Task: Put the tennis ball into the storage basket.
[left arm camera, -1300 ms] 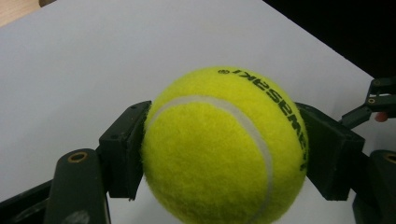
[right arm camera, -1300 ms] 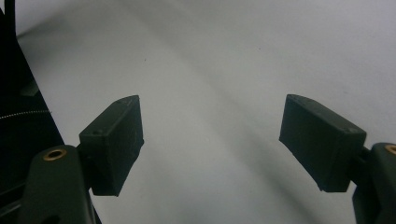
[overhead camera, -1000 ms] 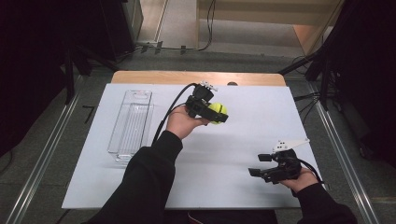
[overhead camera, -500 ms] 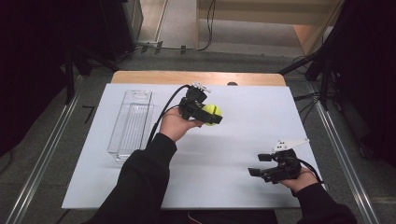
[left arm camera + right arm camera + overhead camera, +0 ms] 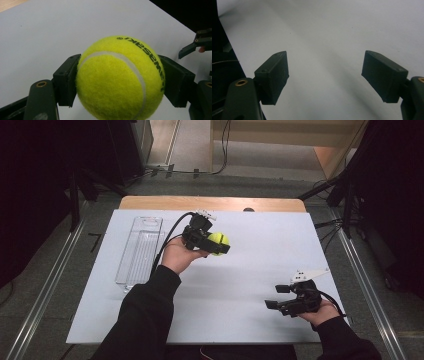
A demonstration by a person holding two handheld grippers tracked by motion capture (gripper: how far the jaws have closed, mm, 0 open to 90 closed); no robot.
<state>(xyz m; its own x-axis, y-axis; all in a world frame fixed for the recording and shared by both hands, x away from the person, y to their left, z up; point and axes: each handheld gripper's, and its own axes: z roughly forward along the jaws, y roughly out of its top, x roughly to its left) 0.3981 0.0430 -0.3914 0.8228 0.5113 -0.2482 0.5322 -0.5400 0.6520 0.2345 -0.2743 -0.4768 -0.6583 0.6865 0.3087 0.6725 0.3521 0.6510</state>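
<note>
a: you're working over the white table top [image 5: 250,285], which is taking up most of the high view, with a strip of wooden edge [image 5: 210,203] showing along its far side.

b: and you're leaving the clear tray [image 5: 140,250] lying lengthwise on the left part of it, just beside your left forearm.

a: your left gripper [image 5: 218,245] is clamping the tennis ball [image 5: 218,243], the pads pressing on both sides of it in the left gripper view [image 5: 120,80].

b: so the ball is sitting in the jaws, above the sheet, right of the tray and toward the far middle of the table.

a: your right gripper [image 5: 272,306] is resting near the front right corner, well apart from the ball.

b: its jaws are standing wide apart in the right gripper view [image 5: 325,75], with nothing but bare white surface between them.
</note>
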